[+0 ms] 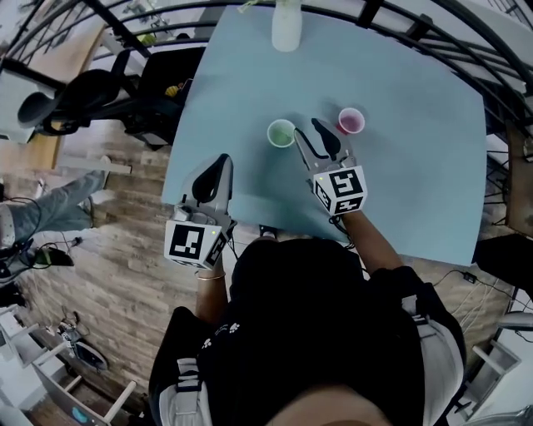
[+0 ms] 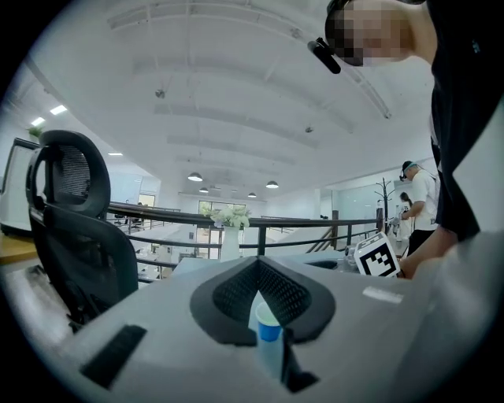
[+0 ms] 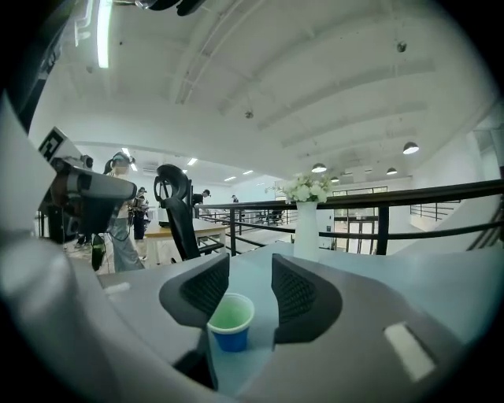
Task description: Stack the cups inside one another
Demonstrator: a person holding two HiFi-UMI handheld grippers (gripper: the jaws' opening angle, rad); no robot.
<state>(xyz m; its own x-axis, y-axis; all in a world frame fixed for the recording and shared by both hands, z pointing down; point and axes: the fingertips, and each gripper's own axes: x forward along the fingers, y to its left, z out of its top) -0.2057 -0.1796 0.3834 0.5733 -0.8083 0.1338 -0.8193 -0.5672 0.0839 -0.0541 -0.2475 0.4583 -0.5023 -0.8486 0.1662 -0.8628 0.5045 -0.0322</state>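
A cup [image 1: 281,133], green inside, stands mid-table on the light blue table [image 1: 408,183]. A pink cup [image 1: 351,121] stands to its right. My right gripper [image 1: 306,126] hovers between the two cups. In the right gripper view its jaws [image 3: 250,271] stand apart, and the cup [image 3: 231,320], blue outside, shows low between them, untouched by either pad. My left gripper [image 1: 221,160] is at the table's near left edge. Its pads meet at the tips [image 2: 256,264], holding nothing. The blue cup [image 2: 268,327] shows through the gap below them.
A white vase [image 1: 286,25] stands at the table's far edge; flowers [image 3: 305,189] show in it. A black office chair [image 1: 83,96] stands left of the table. A dark railing [image 3: 378,214] runs behind. People stand in the background [image 2: 415,197].
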